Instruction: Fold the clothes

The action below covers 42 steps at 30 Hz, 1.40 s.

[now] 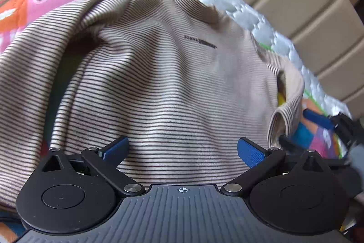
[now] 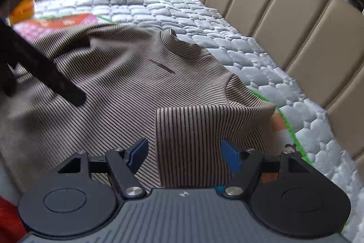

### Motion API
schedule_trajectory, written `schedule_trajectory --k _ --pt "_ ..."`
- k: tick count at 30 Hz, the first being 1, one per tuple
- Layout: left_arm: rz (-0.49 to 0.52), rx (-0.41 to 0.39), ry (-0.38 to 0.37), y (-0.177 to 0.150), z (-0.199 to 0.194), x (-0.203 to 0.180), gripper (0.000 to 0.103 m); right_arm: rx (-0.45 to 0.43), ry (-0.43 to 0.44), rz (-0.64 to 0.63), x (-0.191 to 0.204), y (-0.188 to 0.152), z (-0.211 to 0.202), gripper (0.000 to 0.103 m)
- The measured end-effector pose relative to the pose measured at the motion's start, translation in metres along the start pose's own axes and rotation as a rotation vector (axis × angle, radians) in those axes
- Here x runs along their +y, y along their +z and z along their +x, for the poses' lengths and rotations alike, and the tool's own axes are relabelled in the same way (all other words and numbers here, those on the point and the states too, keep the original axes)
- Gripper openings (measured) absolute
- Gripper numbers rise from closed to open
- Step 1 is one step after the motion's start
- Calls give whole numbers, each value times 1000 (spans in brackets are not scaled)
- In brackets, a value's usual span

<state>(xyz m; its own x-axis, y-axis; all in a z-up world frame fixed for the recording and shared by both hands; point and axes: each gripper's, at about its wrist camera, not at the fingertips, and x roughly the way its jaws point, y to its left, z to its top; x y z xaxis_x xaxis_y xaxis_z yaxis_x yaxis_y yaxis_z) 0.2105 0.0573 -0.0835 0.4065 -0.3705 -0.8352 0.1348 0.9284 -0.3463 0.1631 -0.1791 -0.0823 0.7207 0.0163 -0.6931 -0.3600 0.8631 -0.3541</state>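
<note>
I see striped shirt [image 1: 163, 74] on quilted bed [image 2: 261, 65] | L gripper [image 1: 182, 149] spread over hem | R gripper [image 2: 185, 154] spread, sleeve [image 2: 204, 129] betw fingers, not pinched

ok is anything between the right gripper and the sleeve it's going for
Nothing visible. The right gripper is open, and the folded-over sleeve of the striped shirt already lies between its fingers. The left gripper is open over the shirt's body, well to the side.

L tongs [image 1: 182, 149] spread wide, R tongs [image 2: 185, 155] spread too
</note>
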Motion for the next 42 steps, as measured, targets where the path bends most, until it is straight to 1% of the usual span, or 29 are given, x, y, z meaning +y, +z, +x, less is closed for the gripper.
schedule_trajectory --k 1,2,3,4,5,8,9,10,11,13,14,15,17,18,21,24,26,29,31,33,38,42 --pt "-5 -4 3 0 -2 1 103 23 -63 -9 8 0 8 85" --pt "-10 -8 6 0 -3 2 103 57 -116 0 13 1 17 89" --pt "-15 -12 9 0 -5 3 103 94 -147 19 15 3 25 95" --pt "-20 -16 12 0 -6 4 103 118 -140 52 14 3 30 97" --pt "-24 -20 15 0 -8 5 103 132 -115 93 12 3 32 97" --pt "-28 -28 22 1 -11 6 103 149 -72 202 -2 -1 31 97" --pt "-20 -28 23 0 -12 6 103 135 -76 214 -5 -2 28 90" --pt "-22 -27 22 0 -13 7 103 115 -83 199 -6 -4 24 74" --pt "-24 -26 21 0 -13 8 103 94 -87 173 -6 -5 19 65" --pt "-30 -27 19 0 -14 10 103 70 -113 118 -3 -4 13 31" --pt "-33 -28 18 0 -14 10 103 66 -113 105 -4 -3 10 23" --pt "-36 -29 17 0 -14 11 103 60 -102 111 -9 0 7 19" --pt "-46 -31 20 1 -16 11 103 37 -102 167 -27 13 -3 15" --pt "-52 -33 21 2 -16 12 103 19 -108 202 -38 22 -10 11" --pt "-70 -54 25 6 -21 15 103 -55 -99 322 -74 63 -33 10" --pt "-95 -92 40 10 -29 19 103 -135 -45 390 -93 112 -48 10" --pt "-115 -105 41 11 -33 24 103 -161 10 414 -90 142 -45 10" --pt "-151 -113 34 13 -38 31 103 -166 85 428 -76 179 -26 10" --pt "-167 -116 25 15 -40 36 103 -150 127 429 -61 193 -9 10" --pt "-176 -122 16 16 -43 40 103 -131 143 413 -43 202 8 10" --pt "-196 -121 -7 18 -45 47 103 -87 153 368 -2 216 42 11" --pt "-195 -118 -23 18 -44 47 103 -81 143 342 12 219 53 14"
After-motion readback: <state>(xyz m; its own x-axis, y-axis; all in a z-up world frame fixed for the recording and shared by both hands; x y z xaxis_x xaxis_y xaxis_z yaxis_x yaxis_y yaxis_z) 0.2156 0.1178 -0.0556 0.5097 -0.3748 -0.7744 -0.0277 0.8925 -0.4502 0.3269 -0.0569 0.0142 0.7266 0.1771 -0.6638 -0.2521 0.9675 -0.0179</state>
